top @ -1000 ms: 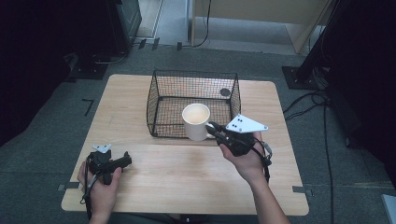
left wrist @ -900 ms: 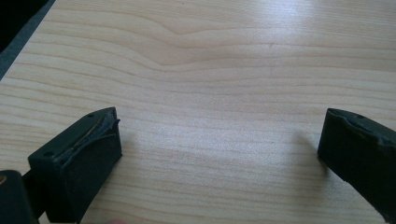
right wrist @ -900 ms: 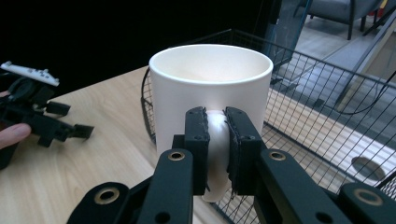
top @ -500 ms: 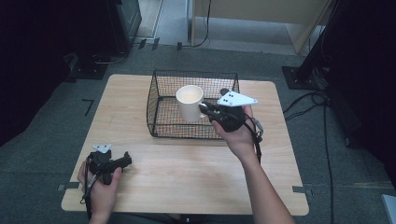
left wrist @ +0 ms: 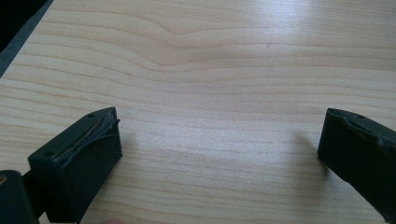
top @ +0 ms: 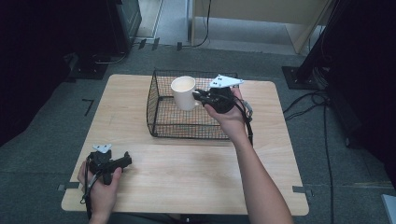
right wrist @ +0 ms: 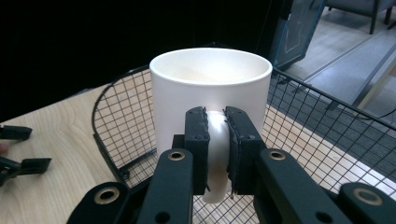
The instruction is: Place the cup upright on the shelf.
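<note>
White ceramic mug [right wrist: 210, 88], upright, handle clamped by right gripper [right wrist: 216, 140].

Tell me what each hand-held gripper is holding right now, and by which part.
The right hand-held gripper holds the white mug by its handle, above the wire basket. The left hand-held gripper is open, holding nothing.

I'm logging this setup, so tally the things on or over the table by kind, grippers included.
White mug: 1
Black wire basket: 1
Grippers: 2, the left gripper and the right gripper
Total: 4
</note>
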A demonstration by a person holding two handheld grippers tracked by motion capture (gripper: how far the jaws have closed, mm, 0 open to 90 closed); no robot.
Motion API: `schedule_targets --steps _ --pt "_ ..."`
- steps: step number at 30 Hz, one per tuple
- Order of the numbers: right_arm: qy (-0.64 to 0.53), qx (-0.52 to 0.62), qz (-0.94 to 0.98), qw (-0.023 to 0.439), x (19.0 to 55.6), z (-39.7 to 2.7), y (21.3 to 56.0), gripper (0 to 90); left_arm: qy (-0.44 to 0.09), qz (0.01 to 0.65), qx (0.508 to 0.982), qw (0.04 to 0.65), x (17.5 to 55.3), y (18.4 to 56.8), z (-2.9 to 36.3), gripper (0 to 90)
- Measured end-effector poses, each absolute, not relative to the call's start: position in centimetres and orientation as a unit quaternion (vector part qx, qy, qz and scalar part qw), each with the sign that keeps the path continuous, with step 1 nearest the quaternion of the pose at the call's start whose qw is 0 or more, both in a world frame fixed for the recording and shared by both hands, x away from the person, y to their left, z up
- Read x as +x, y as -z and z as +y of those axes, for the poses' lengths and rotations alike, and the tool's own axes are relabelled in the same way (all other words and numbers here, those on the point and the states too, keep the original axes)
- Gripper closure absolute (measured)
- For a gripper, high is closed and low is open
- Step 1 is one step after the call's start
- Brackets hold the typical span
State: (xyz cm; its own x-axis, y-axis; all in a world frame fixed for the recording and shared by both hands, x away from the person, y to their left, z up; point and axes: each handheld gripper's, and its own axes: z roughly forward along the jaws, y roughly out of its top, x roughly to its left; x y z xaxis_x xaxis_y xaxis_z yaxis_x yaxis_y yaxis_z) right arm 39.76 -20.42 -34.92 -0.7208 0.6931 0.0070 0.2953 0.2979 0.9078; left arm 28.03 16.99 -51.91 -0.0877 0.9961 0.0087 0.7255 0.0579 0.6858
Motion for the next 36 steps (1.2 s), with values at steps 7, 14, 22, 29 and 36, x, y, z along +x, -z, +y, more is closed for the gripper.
schedule_targets --steps 7,14,22,29,36 --pt "-0.498 0.325 0.78 0.193 42.5 -20.4 36.4 80.7 -0.274 0.684 0.629 0.247 28.0 51.9 17.0 0.0" --pt "-0.489 0.324 0.787 0.194 43.9 -19.7 37.9 80.7 -0.274 0.684 0.629 0.247 28.0 51.9 17.0 0.0" --pt "-0.496 0.317 0.784 0.199 45.5 -19.4 39.8 80.6 -0.274 0.683 0.63 0.247 28.0 51.9 17.0 0.0" --pt "-0.499 0.328 0.78 0.187 47.1 -19.9 41.5 80.6 -0.274 0.683 0.63 0.247 28.0 51.9 17.0 0.0" --pt "-0.482 0.326 0.791 0.186 47.6 -20.0 43.0 80.5 -0.273 0.682 0.631 0.248 28.0 51.9 17.0 0.0"
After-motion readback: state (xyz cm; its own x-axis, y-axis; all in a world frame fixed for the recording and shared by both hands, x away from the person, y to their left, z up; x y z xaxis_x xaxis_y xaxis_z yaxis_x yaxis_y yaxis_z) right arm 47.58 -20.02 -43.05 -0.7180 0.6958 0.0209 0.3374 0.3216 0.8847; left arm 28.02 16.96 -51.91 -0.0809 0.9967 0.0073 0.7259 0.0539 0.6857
